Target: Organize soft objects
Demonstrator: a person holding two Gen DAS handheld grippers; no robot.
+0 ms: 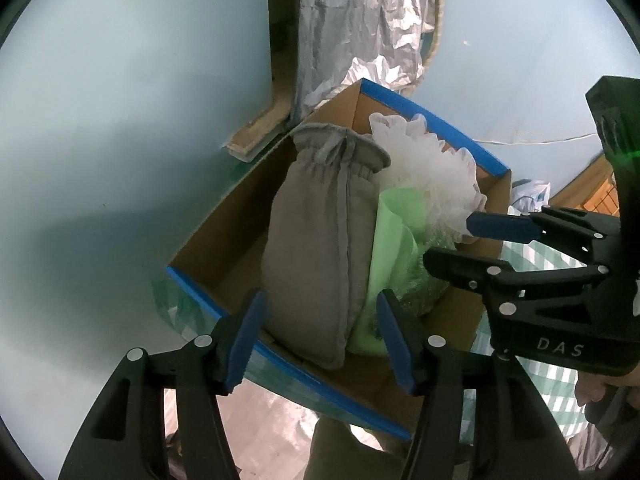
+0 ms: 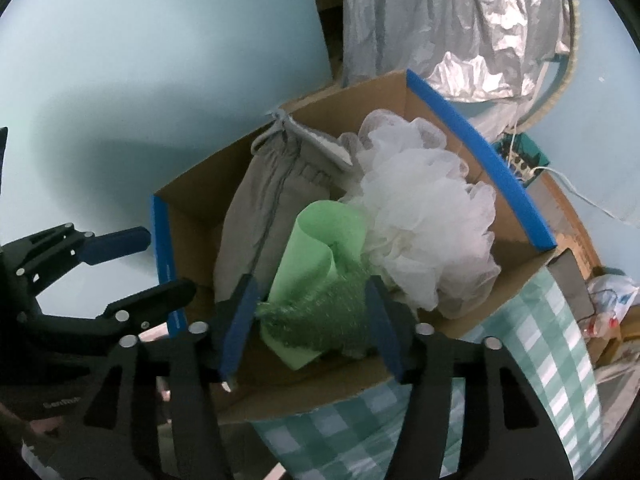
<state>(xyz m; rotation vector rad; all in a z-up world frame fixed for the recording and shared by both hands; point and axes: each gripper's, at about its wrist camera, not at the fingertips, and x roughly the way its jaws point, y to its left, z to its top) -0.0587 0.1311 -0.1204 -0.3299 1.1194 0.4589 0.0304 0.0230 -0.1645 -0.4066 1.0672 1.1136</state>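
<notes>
Above the cardboard box (image 1: 224,216), both tools angled steeply down, left tool (image 1: 320,340) and right tool (image 2: 308,328) apparently half-wide, empty.

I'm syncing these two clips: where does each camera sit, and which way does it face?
Left wrist: on the left gripper, looking steeply down into the box over the grey pouch; its own open fingers and the right gripper show.
Right wrist: on the right gripper, looking down at the green sheet and white pouf; the left gripper shows at left.
Shared: box, pouch, sheet, pouf, checked cloth.
</notes>
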